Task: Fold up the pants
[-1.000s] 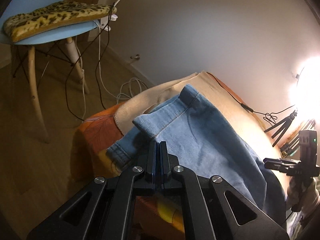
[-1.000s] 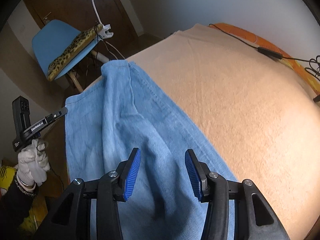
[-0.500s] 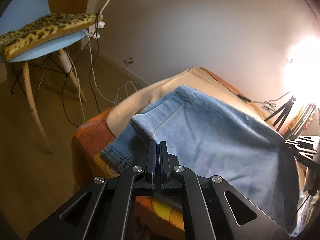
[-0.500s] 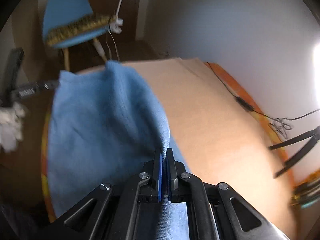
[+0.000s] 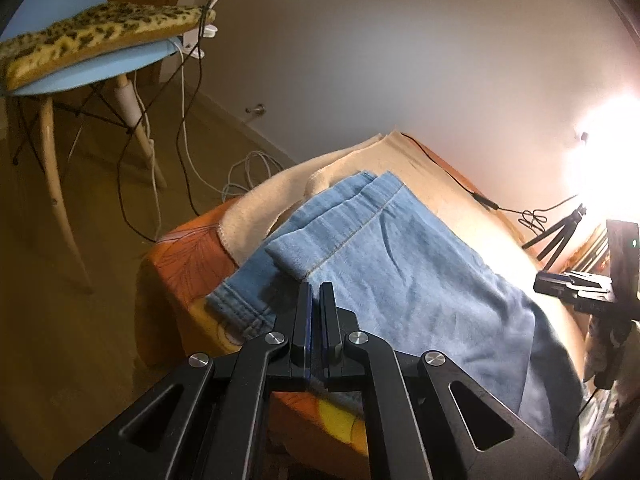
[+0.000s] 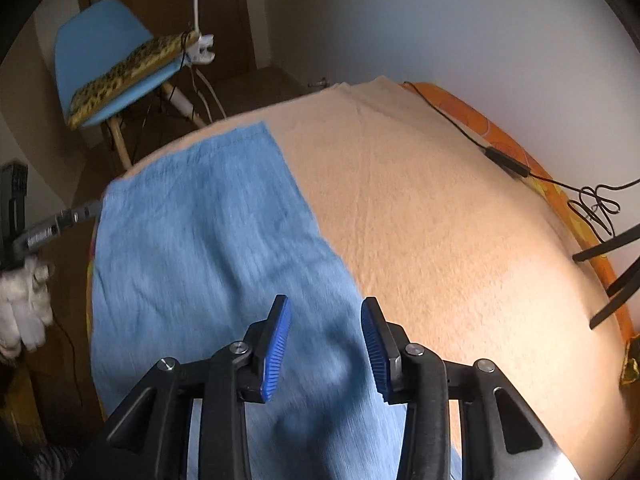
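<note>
Pants (image 6: 208,248) are lying folded lengthwise on a beige blanket (image 6: 440,220) that is covering the bed, with the blanket running off toward two o'clock in the right wrist view. In the left wrist view the hems (image 5: 360,196) are sitting at about twelve o'clock from the gripper, near the bed's corner, and the lower leg's cuff is peeking out at ten o'clock.

The left gripper (image 5: 316,300) is clenched; its fingers are nearly touching, and they are sitting right at the denim's near edge, but whether a thin pinch of cloth is caught between them cannot be made out. The right gripper (image 6: 325,332) is released: its jaws have just been opening, the blue pads (image 6: 276,344) are standing apart above the denim, and no cloth is pinched between them. A gloved hand (image 6: 22,308) is showing at nine o'clock in the right wrist view, carrying the other tool.

The step in hand looks like settling the lengthwise fold before folding across. To do it well, the person should probably be keeping the left side steady so the stacked legs are not sliding, taking the next grip with the right through both layers at the edge, and carrying it straight toward the hems so that the seams line up without wrinkles.
</note>
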`<state>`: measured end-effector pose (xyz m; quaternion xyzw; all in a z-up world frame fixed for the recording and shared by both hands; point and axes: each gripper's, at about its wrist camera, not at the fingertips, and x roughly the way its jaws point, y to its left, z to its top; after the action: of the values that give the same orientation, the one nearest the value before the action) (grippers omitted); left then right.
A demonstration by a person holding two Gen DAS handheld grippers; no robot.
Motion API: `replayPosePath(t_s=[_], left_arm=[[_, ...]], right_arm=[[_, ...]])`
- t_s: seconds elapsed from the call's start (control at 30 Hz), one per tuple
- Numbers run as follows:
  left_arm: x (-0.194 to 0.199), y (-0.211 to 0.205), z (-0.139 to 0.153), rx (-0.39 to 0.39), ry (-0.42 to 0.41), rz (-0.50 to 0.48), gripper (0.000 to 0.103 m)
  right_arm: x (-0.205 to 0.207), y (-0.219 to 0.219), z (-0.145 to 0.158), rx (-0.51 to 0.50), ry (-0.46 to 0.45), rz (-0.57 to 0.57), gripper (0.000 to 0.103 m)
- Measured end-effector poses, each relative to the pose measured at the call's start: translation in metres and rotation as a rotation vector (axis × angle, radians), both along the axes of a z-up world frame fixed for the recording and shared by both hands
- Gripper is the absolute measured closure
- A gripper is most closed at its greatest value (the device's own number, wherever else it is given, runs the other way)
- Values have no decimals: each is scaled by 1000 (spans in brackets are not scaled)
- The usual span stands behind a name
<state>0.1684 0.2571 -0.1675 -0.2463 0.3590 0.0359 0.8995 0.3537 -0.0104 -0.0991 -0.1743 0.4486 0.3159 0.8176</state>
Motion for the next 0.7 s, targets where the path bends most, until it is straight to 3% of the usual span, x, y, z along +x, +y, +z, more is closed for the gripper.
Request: replayPosePath(t_s=[0.1,0.13,0.33,0.4,0.5,0.7], left_arm=[[6,-1,-2,-39,7,-8,76],[9,-1,-3,-38,15,-7,74],[22,5,-11,-99,23,27,76],[24,1,-9,-66,10,24,76],[25,-4,-9,-5,-8,14,85],[21,-6,-9,30,-48,2,88]], right_arm=[[16,21,5,91,34,-2,52],[24,30,6,122,53,6,51],[66,84,-5,151,80,22,48],[82,102,-15,133,84,17,46],[98,123,-31,115,96,8,43],[118,150,-57,74,91,2,43]])
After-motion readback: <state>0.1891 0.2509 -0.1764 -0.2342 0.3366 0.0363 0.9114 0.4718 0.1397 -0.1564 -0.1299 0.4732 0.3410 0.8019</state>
